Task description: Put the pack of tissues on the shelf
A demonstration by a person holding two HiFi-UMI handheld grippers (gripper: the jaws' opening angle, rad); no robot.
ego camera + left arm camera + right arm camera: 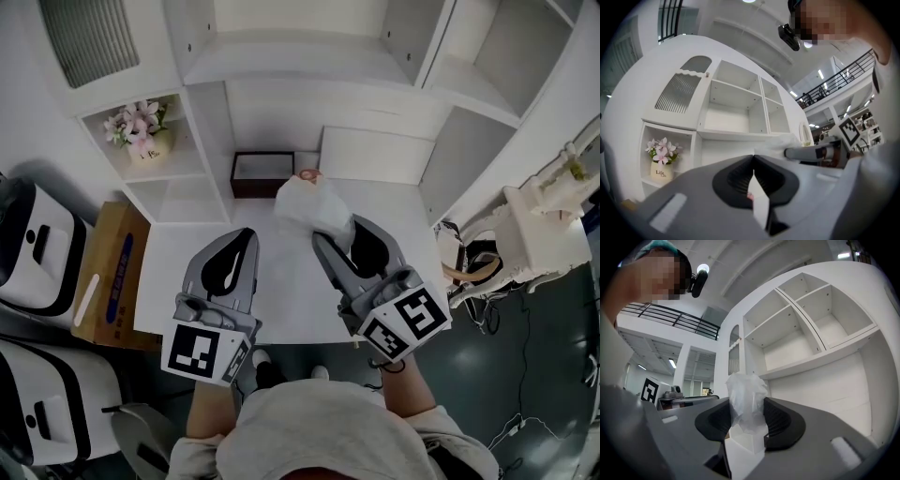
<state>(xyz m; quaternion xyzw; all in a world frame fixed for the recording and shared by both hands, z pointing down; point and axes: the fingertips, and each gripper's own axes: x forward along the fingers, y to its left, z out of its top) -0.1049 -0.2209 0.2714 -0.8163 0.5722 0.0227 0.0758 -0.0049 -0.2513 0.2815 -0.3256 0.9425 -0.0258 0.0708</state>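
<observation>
The pack of tissues [314, 206], wrapped in crinkled clear-white plastic, hangs above the white table [281, 300]. My right gripper [337, 231] is shut on it. In the right gripper view the pack [746, 404] stands up between the two dark pads [780, 420], with the white shelf unit [806, 333] behind it. My left gripper [247, 234] hovers to the left of the pack, shut, with nothing held. Its jaws meet in the left gripper view [753, 158]. The shelf's empty compartments [300, 56] lie ahead, beyond the table.
A dark open box [262, 173] sits at the table's back, with a white panel [375, 155] beside it. A vase of pink flowers [141, 131] fills a low left cubby. A cardboard box [108, 272] and white machines [28, 244] stand to the left, a white device [534, 225] to the right.
</observation>
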